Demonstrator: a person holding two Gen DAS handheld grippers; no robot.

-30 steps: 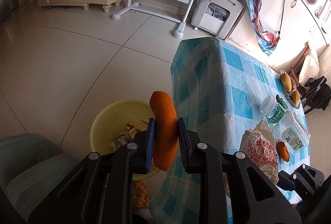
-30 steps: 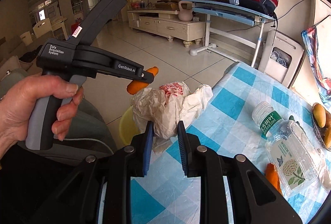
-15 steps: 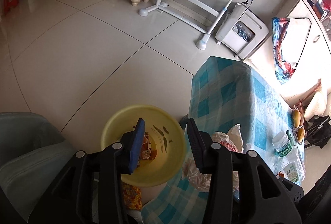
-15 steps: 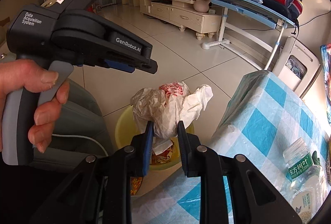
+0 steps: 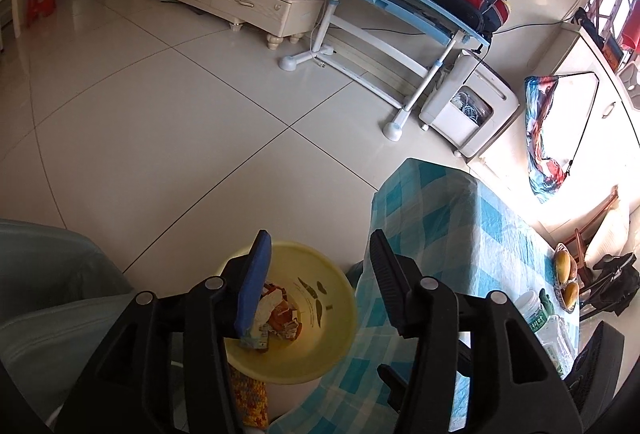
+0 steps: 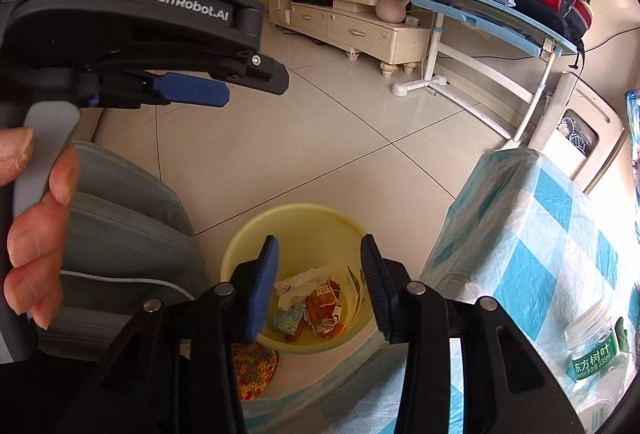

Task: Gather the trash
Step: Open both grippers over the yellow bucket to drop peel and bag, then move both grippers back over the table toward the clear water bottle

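The yellow bin (image 6: 304, 230) sits on the floor tiles just beside the table's blue checked cloth (image 6: 532, 234); its near rim is hidden behind gripper arms in both views. Inside, crumpled white plastic (image 6: 298, 284) lies at 10 o'clock of torn orange-printed wrappers (image 6: 324, 300); smaller scraps are hard to identify. The right gripper (image 6: 316, 288) hangs above the bin, its 2 fingers spread and empty. The left gripper (image 5: 316, 280) is likewise spread and empty. A labelled water bottle (image 6: 596, 350) is cut off at 4 o'clock.
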